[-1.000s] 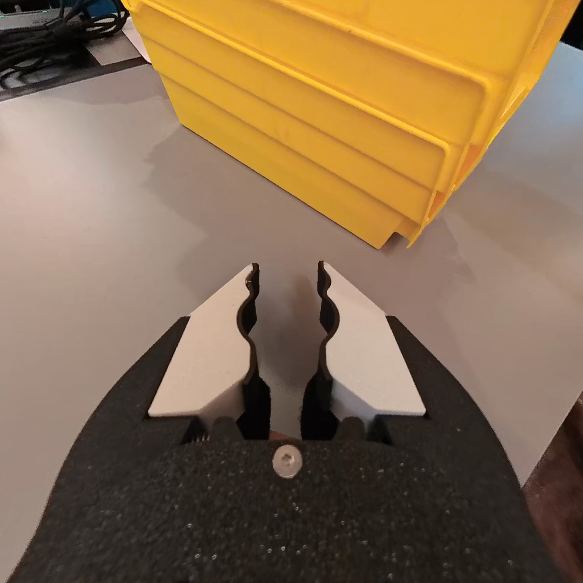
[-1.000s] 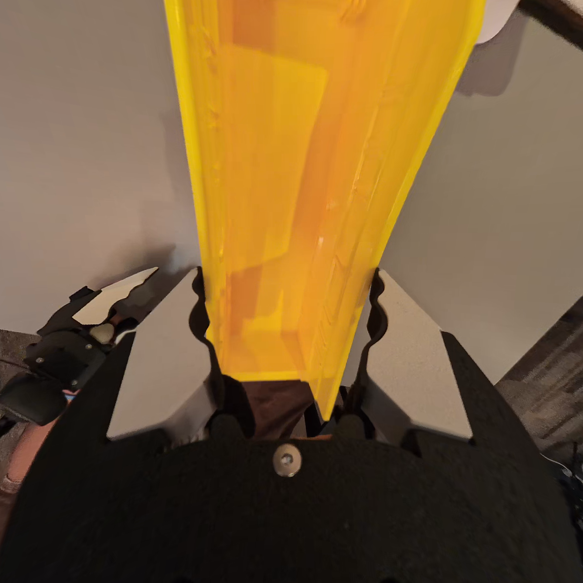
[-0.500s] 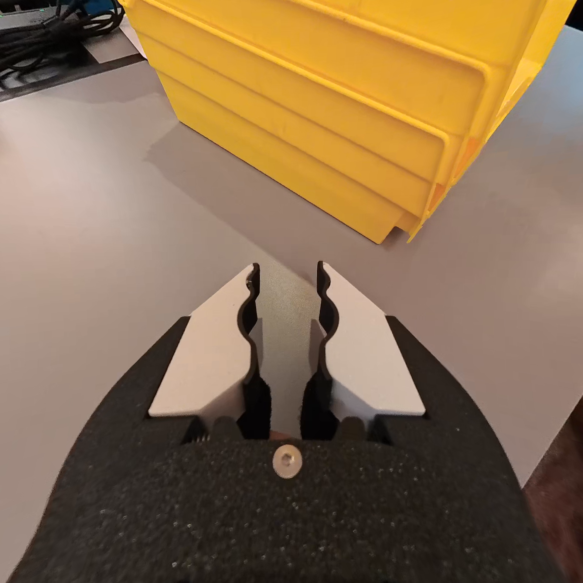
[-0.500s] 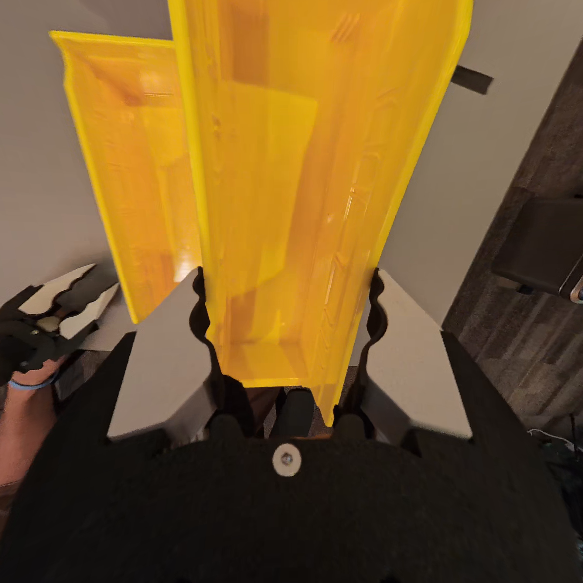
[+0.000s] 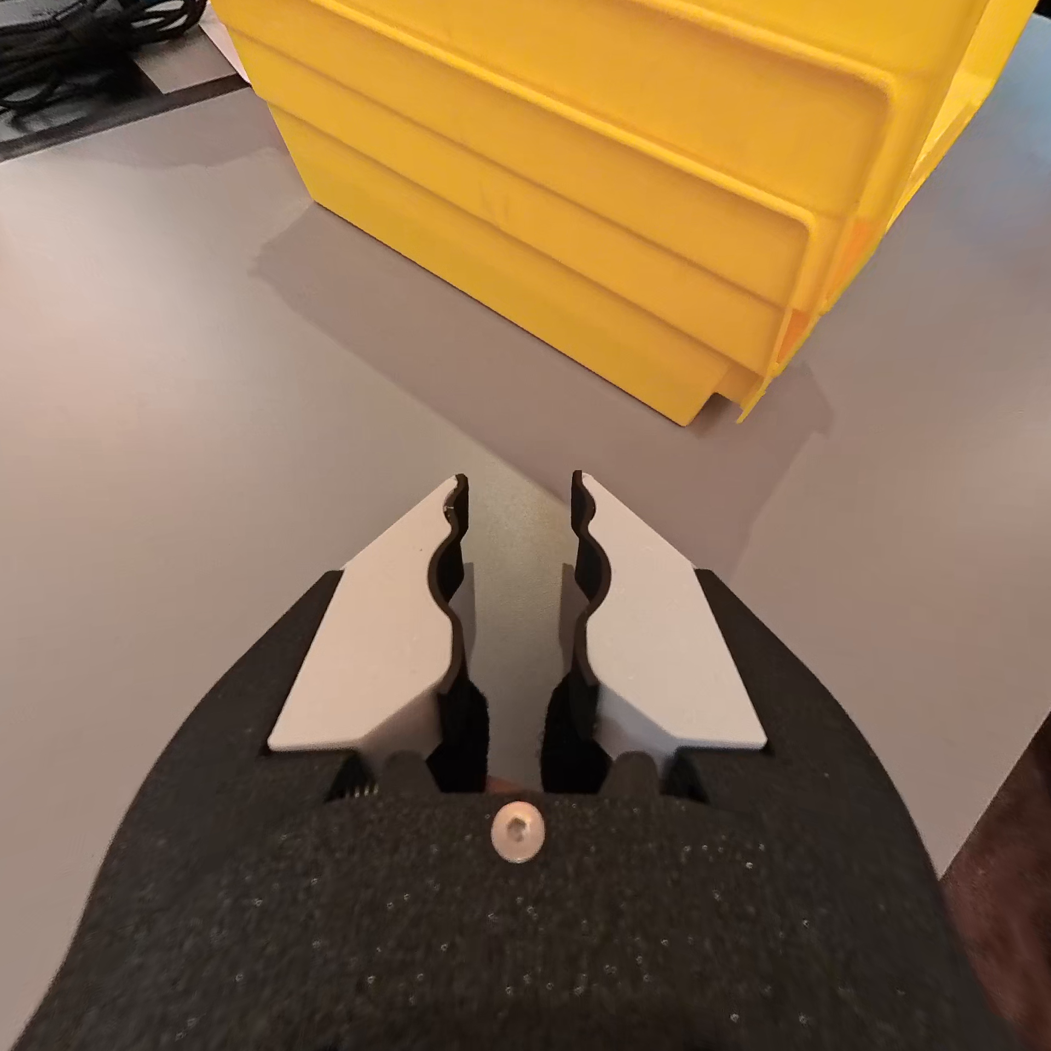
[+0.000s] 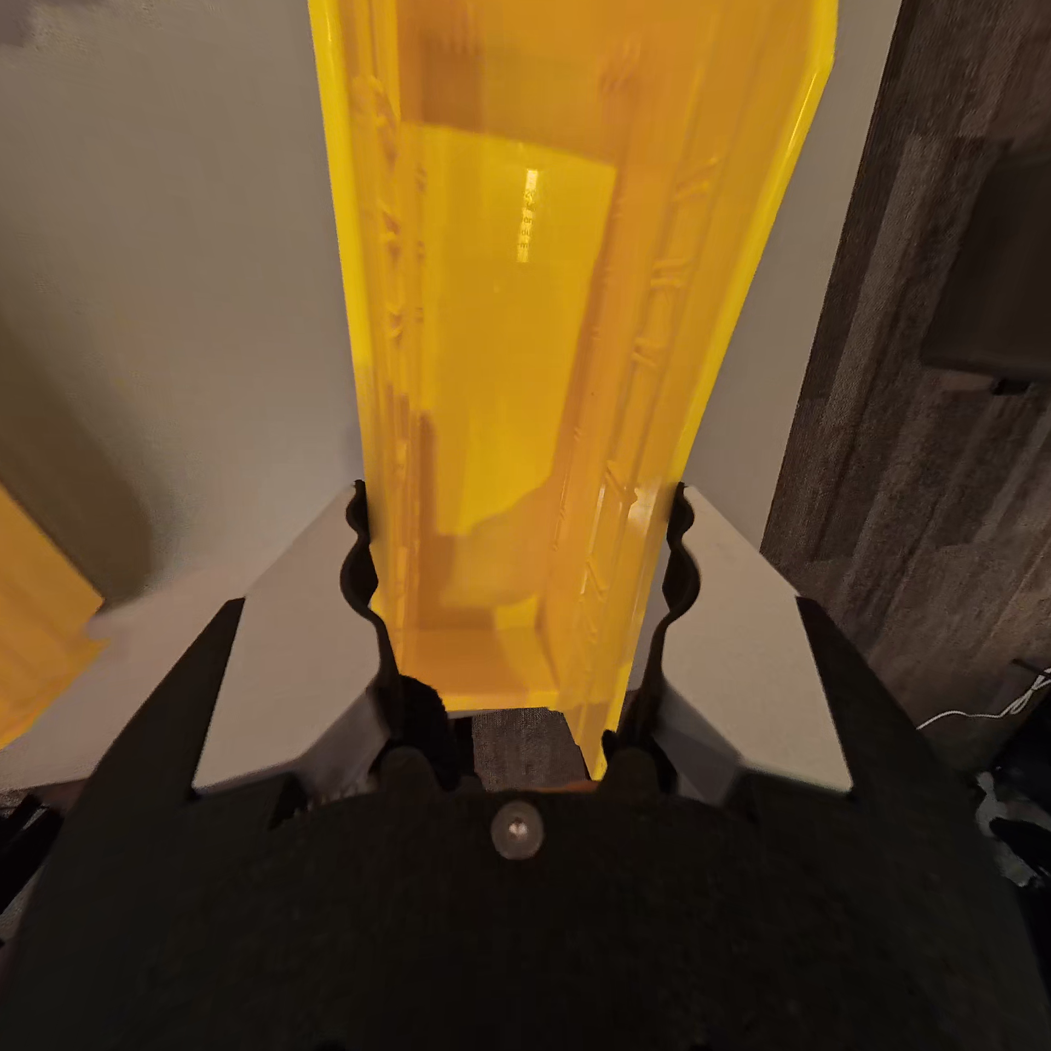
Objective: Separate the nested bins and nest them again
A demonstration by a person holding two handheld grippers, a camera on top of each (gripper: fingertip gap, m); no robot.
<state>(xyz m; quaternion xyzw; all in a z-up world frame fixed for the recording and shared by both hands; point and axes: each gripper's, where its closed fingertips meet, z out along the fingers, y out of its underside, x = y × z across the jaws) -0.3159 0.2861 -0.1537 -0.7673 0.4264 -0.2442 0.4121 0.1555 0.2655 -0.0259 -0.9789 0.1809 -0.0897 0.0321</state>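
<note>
A stack of nested yellow bins (image 5: 569, 170) stands on the grey table (image 5: 142, 398) ahead of my left gripper (image 5: 518, 483), which is open, empty and a short way from the stack's near corner. My right gripper (image 6: 517, 495) is shut on a single yellow bin (image 6: 540, 313), with one finger on each of its side walls. I look into the open bin, which is held above the table. A corner of the stack (image 6: 34, 614) shows at the left edge of the right wrist view.
Black cables (image 5: 68, 51) lie at the table's far left. The table's right edge (image 5: 995, 768) is close to my left gripper. In the right wrist view the table edge (image 6: 841, 284) meets dark floor (image 6: 938, 455) on the right.
My right gripper has carried the held bin rightward, toward the table's right edge; the stack slid to the left edge of its view and the other gripper left it. The left gripper barely moved.
</note>
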